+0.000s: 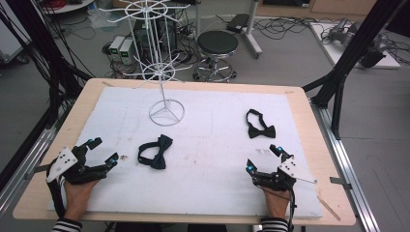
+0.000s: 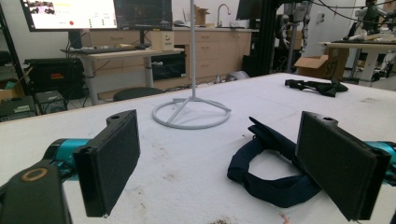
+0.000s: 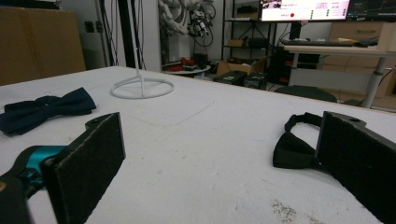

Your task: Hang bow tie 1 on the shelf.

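Resting low at the near edge with jaws wide apart and empty, left gripper [image 1: 104, 151] at 9 o'clock of the near bow tie [image 1: 155, 152], right gripper [image 1: 262, 158] at 6 o'clock of the far bow tie [image 1: 260, 125], likely ready to grab for the white wire rack [image 1: 155, 58].

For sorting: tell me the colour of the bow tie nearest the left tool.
Dark navy bow tie, clearest in the left gripper view.
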A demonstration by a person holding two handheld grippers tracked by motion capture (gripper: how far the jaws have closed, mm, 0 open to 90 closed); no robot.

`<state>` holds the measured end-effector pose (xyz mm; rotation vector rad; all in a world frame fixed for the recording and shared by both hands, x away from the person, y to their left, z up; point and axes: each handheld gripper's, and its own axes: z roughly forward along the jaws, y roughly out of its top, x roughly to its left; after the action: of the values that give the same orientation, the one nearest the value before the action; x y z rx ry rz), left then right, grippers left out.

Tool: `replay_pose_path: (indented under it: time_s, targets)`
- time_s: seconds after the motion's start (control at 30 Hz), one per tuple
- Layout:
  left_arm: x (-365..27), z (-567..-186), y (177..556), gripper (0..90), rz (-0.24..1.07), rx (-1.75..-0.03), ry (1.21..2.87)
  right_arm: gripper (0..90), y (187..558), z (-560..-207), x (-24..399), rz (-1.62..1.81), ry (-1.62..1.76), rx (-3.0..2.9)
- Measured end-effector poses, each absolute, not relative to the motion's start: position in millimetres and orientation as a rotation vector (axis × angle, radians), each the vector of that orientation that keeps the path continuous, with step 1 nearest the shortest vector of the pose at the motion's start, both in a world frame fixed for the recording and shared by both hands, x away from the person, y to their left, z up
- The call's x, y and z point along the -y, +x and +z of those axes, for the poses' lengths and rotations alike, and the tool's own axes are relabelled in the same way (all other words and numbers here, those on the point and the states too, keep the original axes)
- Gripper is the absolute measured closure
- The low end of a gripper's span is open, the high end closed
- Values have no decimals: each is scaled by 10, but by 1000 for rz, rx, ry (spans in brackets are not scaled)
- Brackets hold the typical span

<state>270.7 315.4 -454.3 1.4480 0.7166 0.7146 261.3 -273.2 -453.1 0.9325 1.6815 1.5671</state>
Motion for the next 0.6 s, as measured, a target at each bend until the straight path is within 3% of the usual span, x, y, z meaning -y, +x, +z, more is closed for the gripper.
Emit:
replay_pose_path:
  time_s: [0.6]
  targets:
    - [-3167, -4543, 2709, 141, 708, -727, 1436, 7, 2612, -4532, 2736, 1577, 945, -1680]
